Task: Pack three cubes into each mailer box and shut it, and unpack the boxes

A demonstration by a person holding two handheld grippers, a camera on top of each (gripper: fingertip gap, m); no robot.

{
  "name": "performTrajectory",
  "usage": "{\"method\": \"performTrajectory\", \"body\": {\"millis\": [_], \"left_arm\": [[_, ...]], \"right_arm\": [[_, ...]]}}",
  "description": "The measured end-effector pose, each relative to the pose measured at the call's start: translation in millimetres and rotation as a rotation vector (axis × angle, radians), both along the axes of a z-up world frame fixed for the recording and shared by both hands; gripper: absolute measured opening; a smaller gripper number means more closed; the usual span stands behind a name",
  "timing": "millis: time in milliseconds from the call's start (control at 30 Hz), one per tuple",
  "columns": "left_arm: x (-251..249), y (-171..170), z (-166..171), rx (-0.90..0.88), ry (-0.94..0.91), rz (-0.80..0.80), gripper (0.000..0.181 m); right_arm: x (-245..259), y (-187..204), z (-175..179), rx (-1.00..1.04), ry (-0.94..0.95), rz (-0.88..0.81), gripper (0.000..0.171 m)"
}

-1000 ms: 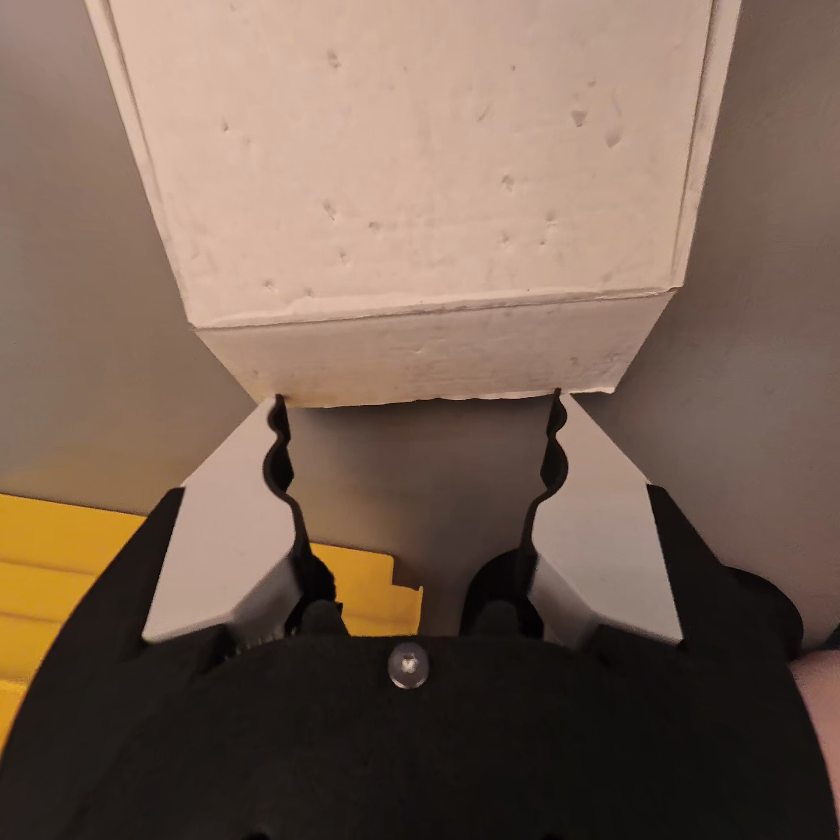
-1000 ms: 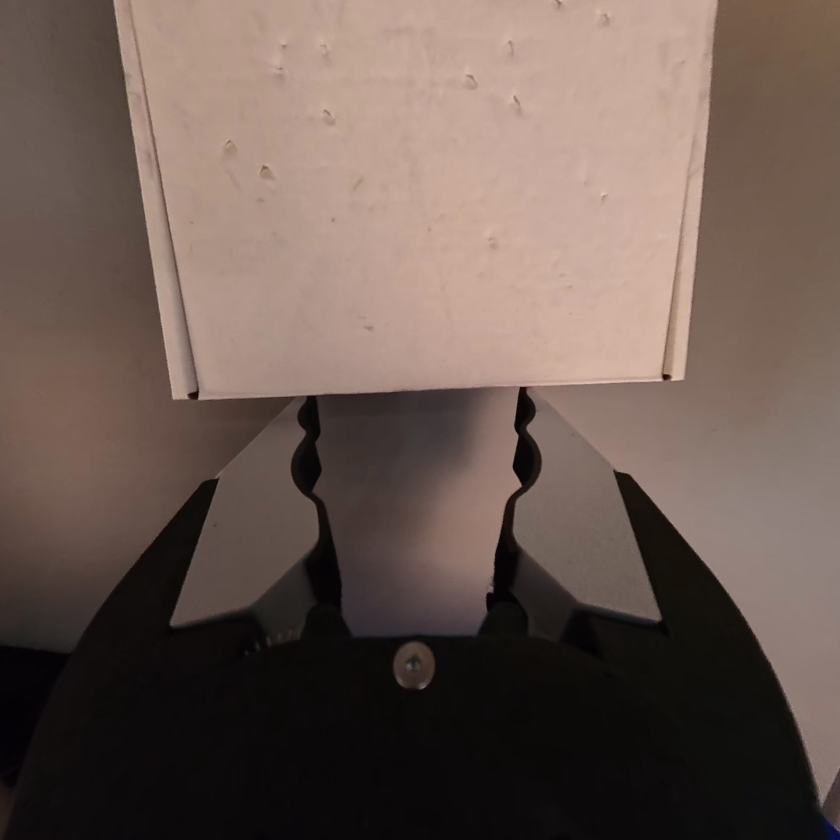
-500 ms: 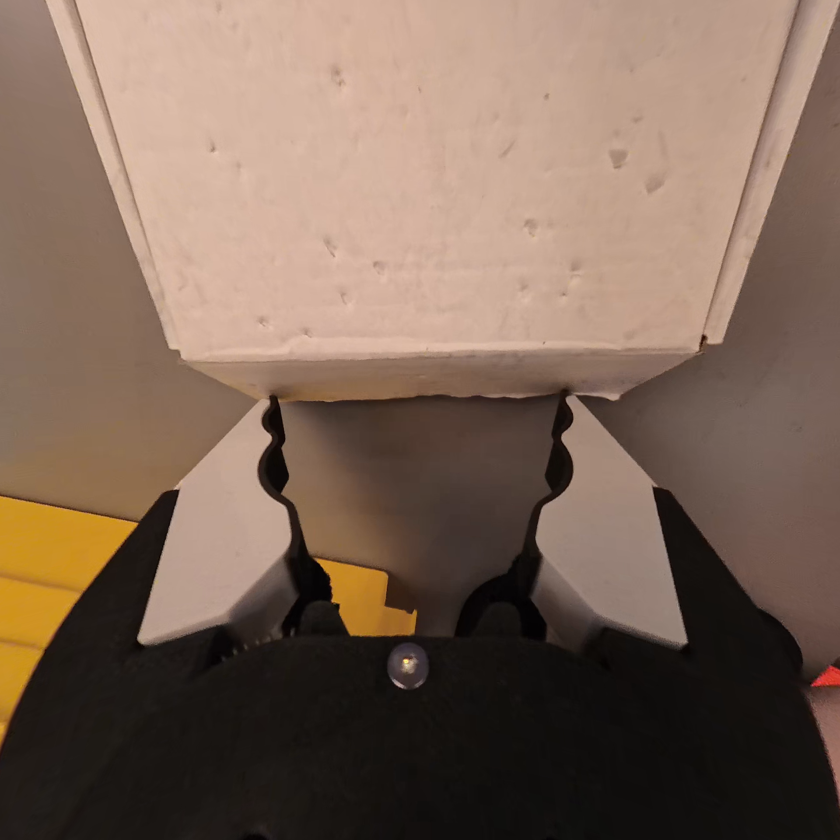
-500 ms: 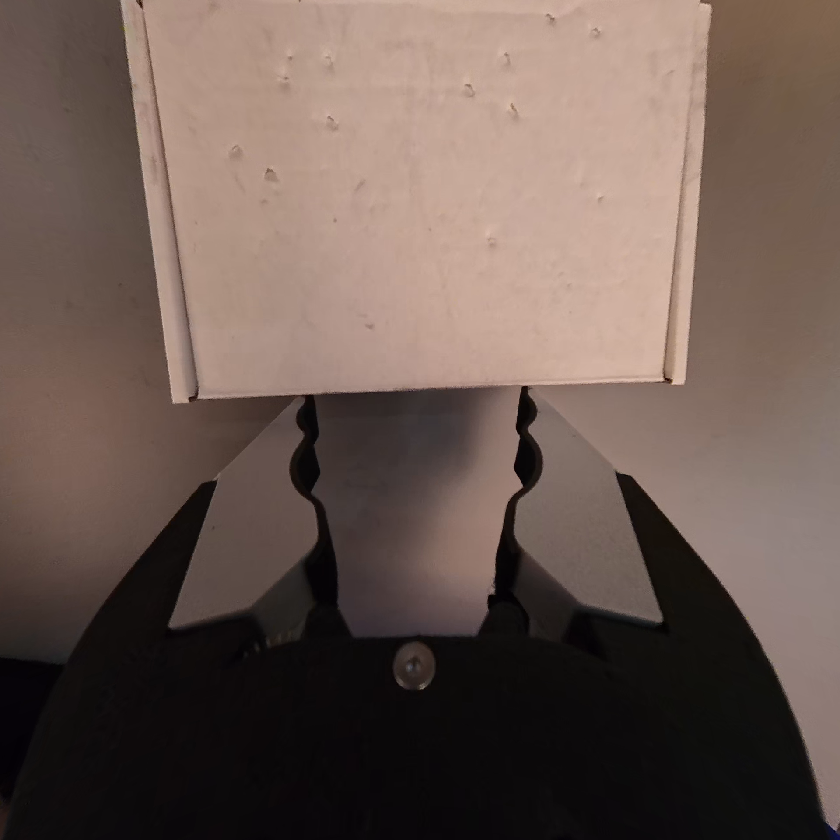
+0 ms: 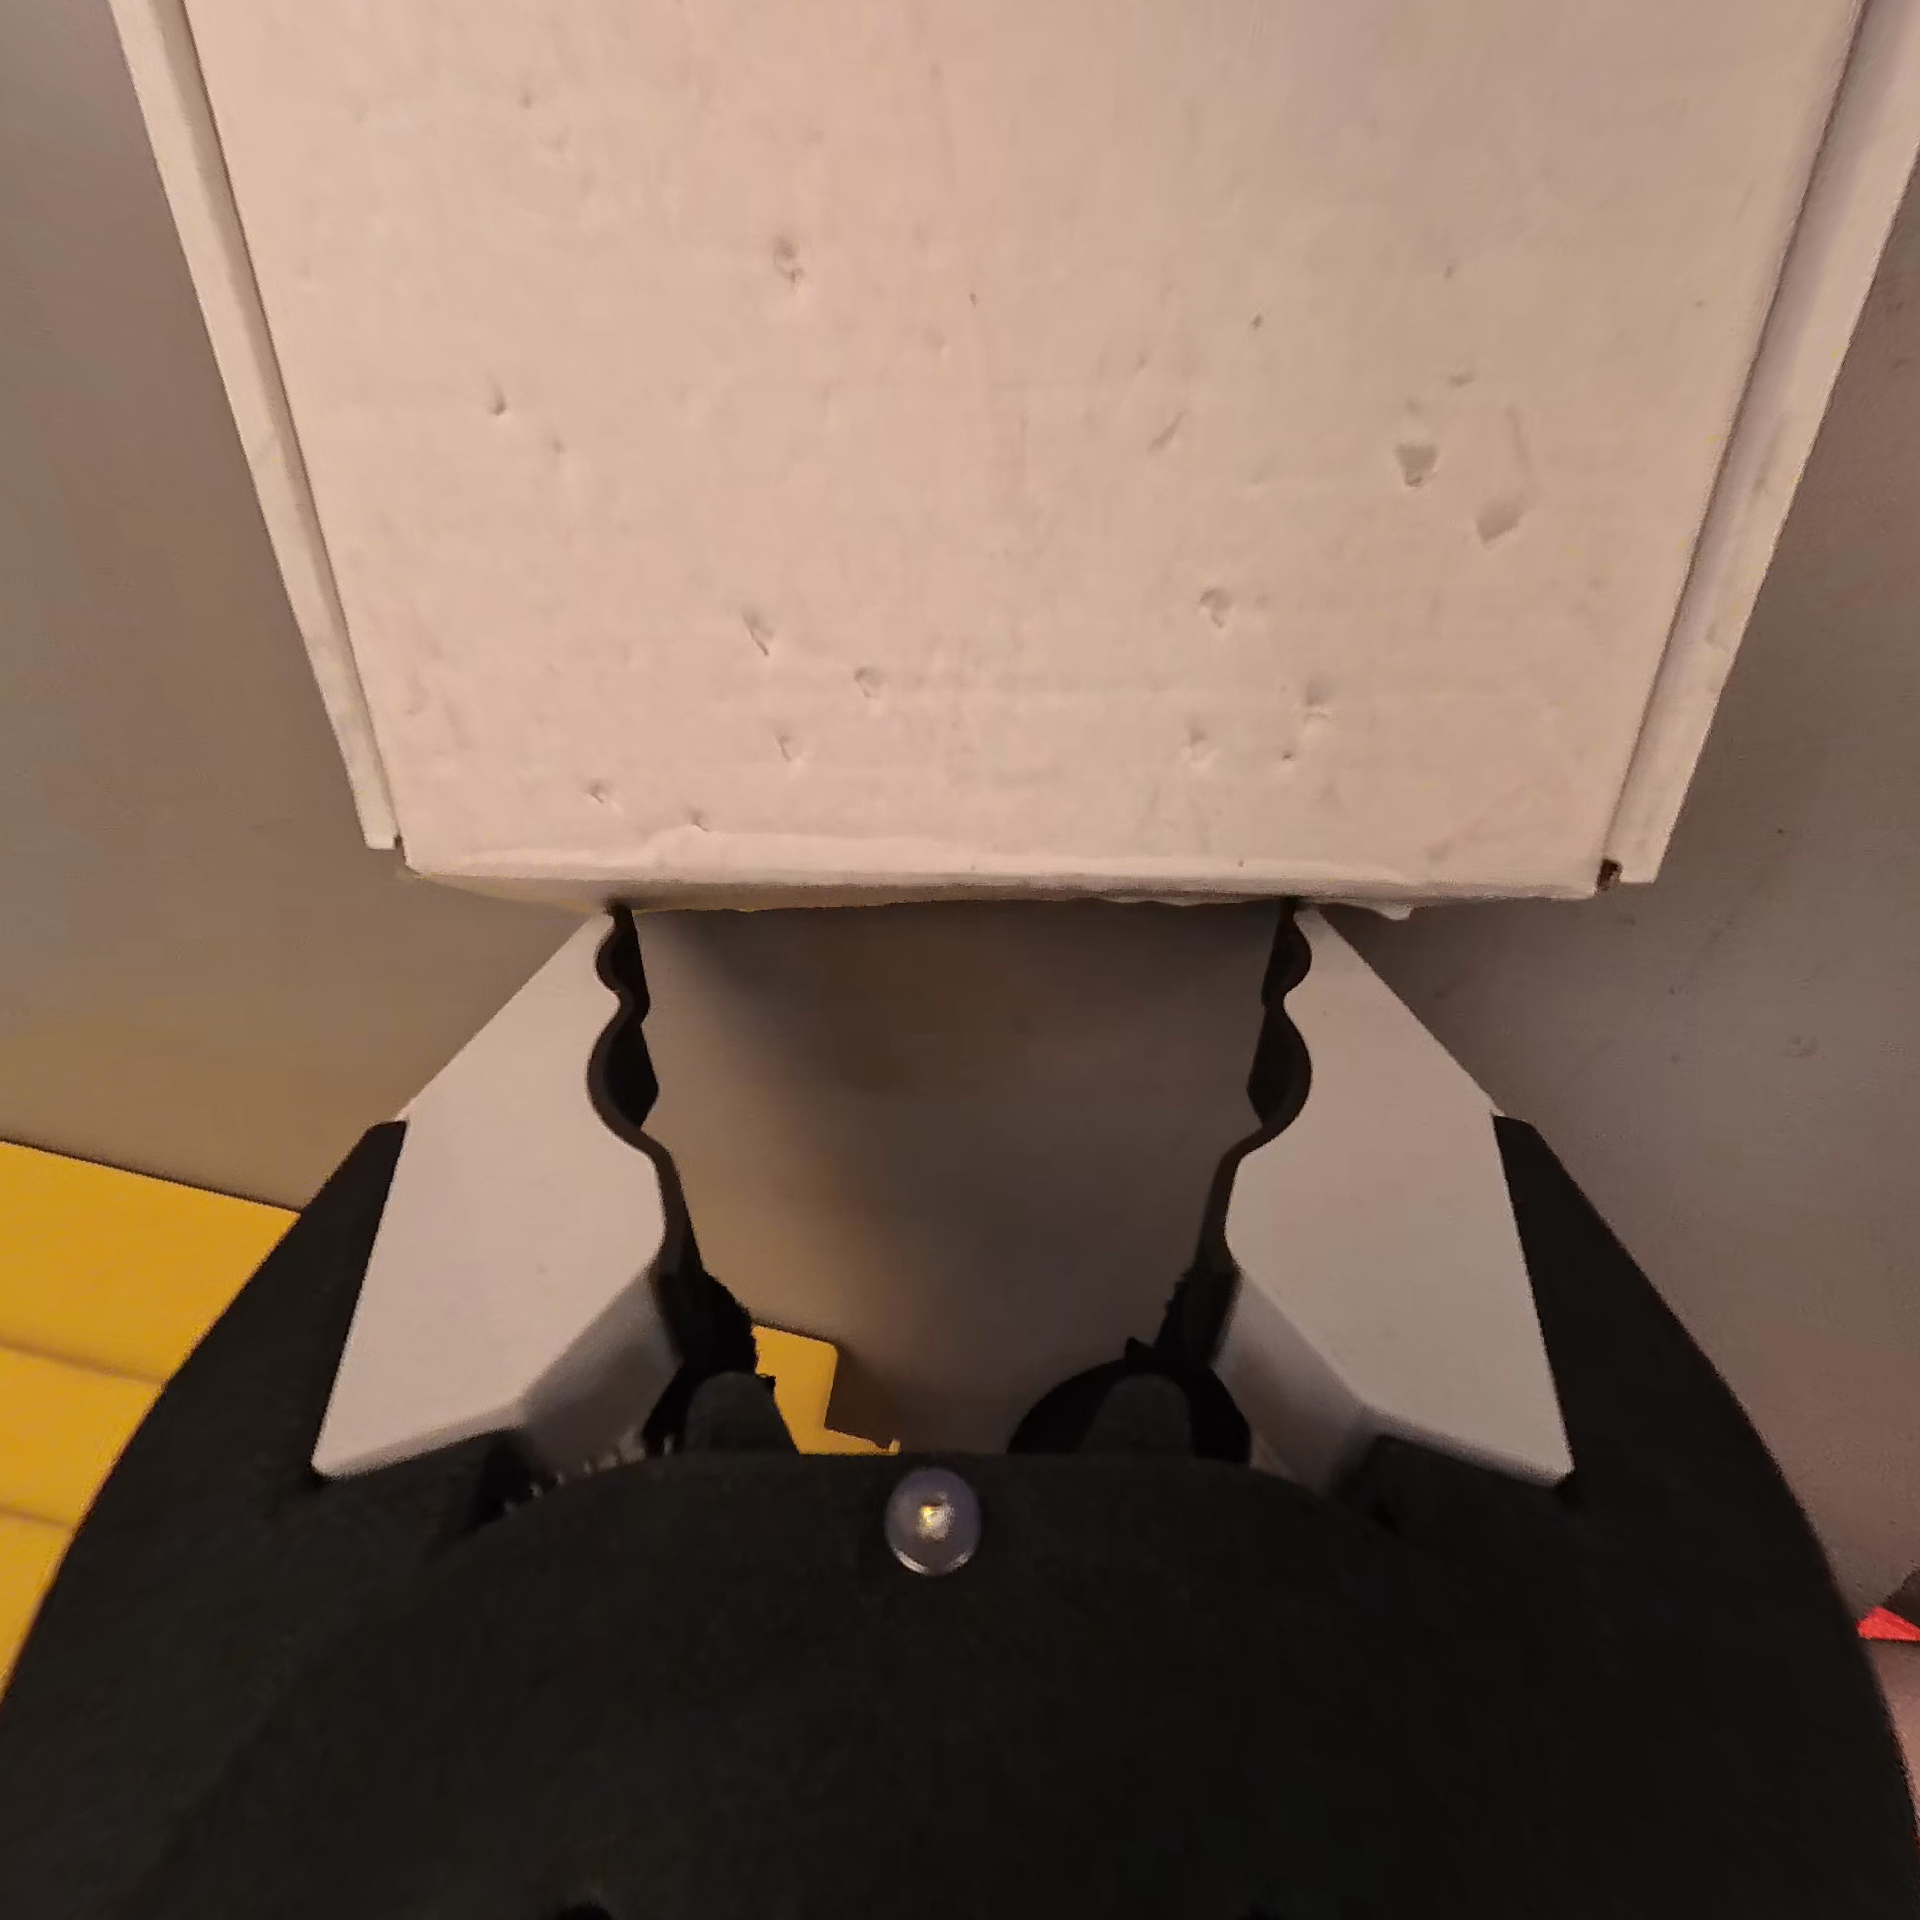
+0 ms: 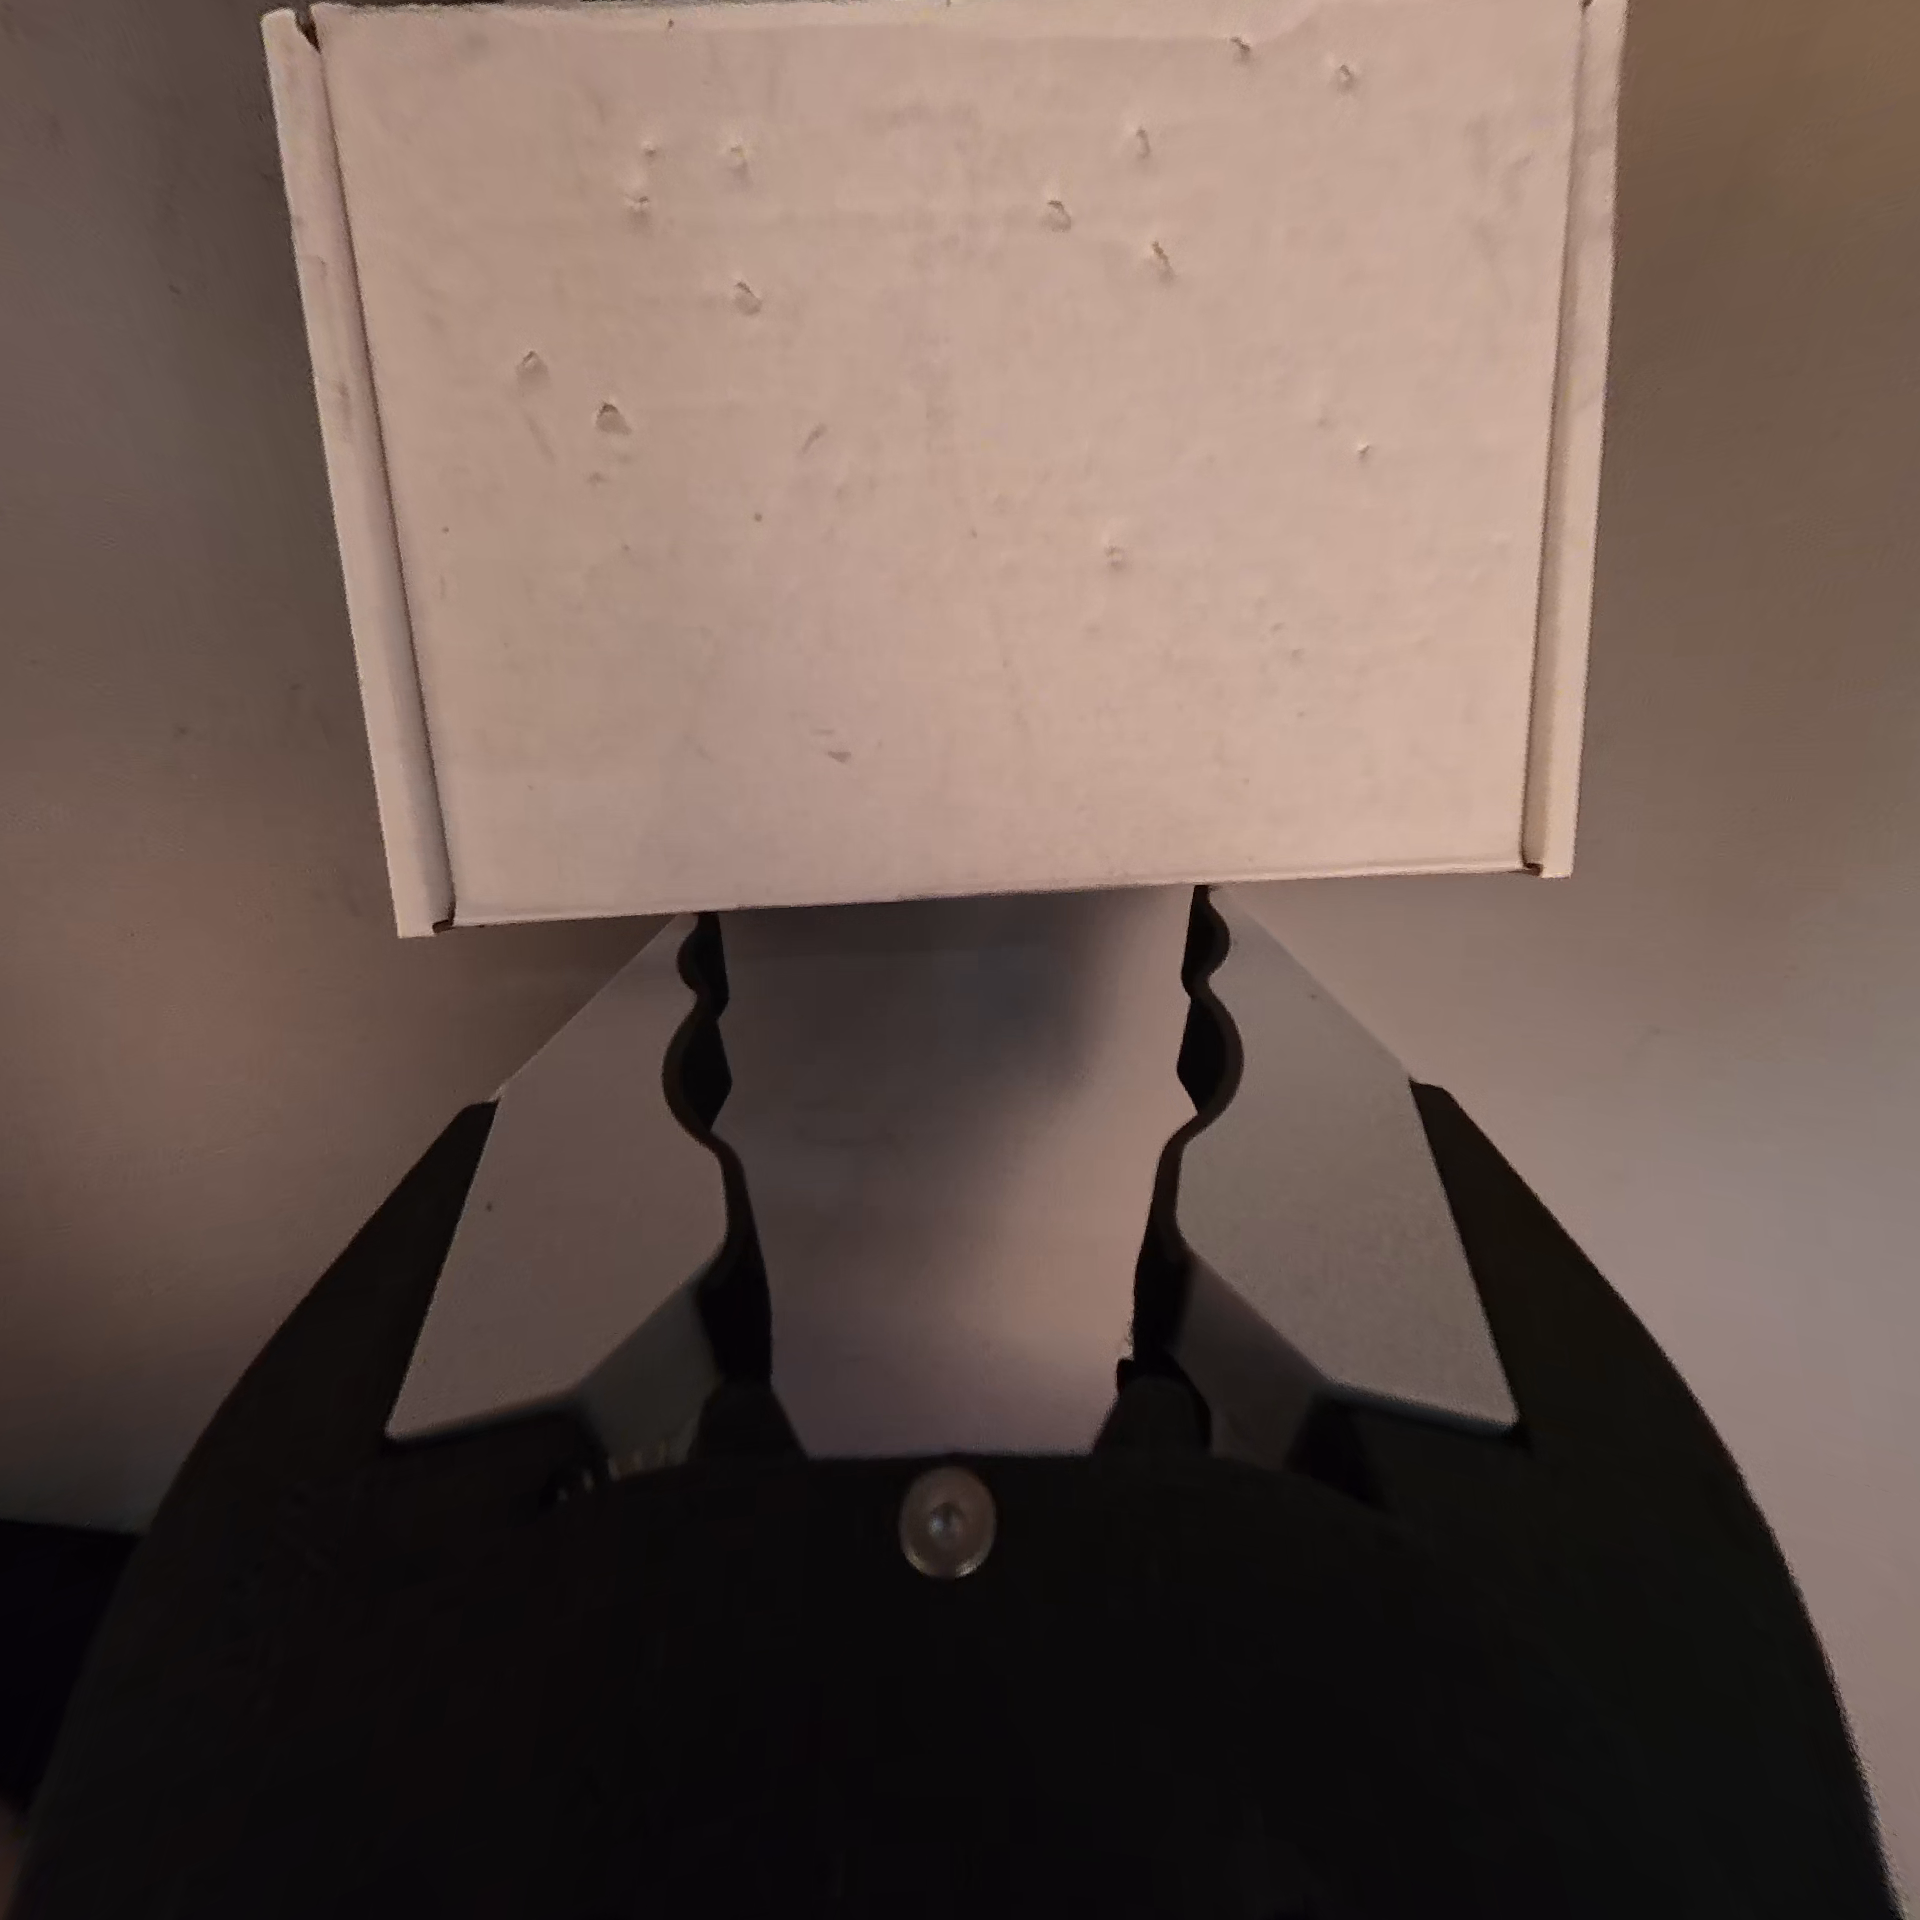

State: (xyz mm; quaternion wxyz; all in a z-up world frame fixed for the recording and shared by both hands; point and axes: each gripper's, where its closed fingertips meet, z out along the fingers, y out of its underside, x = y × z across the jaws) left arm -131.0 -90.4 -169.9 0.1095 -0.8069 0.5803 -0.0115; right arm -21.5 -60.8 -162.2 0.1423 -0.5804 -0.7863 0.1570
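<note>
In the left wrist view a white mailer box (image 5: 935, 436) with a dented lid fills the upper frame, its lid down. My left gripper (image 5: 951, 914) is open, and its fingertips (image 5: 613, 930) are tucked under the box's near edge. In the right wrist view a second white mailer box (image 6: 956, 457) sits closed on the grey table. My right gripper (image 6: 951, 920) is open, and its fingertips (image 6: 1210, 925) reach under that box's near edge. No cubes are in view.
A yellow ribbed object (image 5: 125, 1299) lies on the table at the lower left of the left wrist view. A small red thing (image 5: 1886, 1652) shows at the right edge. Grey table (image 6: 135, 727) surrounds both boxes. Spacing between my two grippers at the tips: around 12 cm.
In the left wrist view the box's front flap has folded down out of sight and the box looks closer. In the right wrist view the box has shifted slightly away. Both grippers stayed open.
</note>
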Motion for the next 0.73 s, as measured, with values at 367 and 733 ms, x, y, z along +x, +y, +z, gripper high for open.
{"method": "performTrajectory", "body": {"millis": [367,733], "left_arm": [[5,-5,-4,-0.024,-0.038,-0.023,0.128],[9,-21,-4,-0.076,-0.069,-0.045,0.132]], "right_arm": [[1,-2,-5,-0.031,-0.007,-0.012,0.099],[8,-19,4,-0.089,0.004,0.037,0.117]]}}
